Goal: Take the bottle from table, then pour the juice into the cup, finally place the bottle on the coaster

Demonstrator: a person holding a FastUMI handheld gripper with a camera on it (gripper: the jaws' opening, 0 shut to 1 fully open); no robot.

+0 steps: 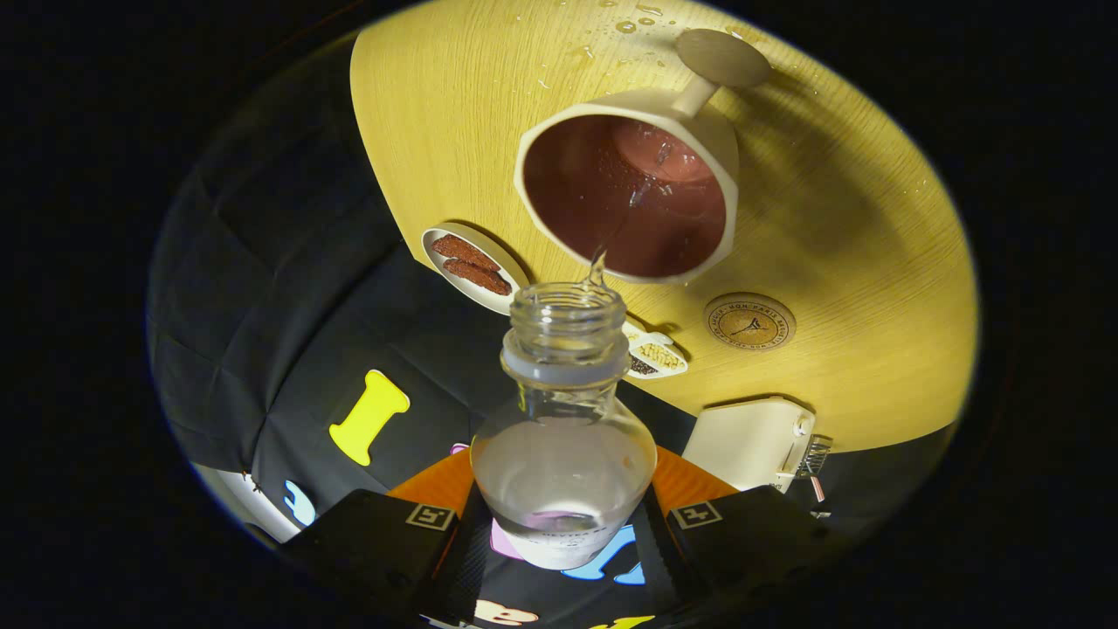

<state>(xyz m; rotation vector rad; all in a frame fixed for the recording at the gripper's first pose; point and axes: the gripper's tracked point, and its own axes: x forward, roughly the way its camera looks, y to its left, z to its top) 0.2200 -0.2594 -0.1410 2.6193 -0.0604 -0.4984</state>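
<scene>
— What's on the wooden table (856, 262)?
— A cup (631, 188) with a thin stream falling into it, a round coaster (749, 321) just beside it, and a snack plate (472, 266).
— And the gripper (563, 524)?
— Both fingers pinch the clear bottle (563, 428), tipped mouth-first toward the cup.

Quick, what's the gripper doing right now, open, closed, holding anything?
Gripper: closed on the bottle, tipped and pouring into the cup.

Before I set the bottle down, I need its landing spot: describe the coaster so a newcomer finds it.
On the wooden table, look just beyond the cup being filled from the bottle clamped in the gripper. The coaster is the flat round printed disc, unlike the food dishes.
</scene>
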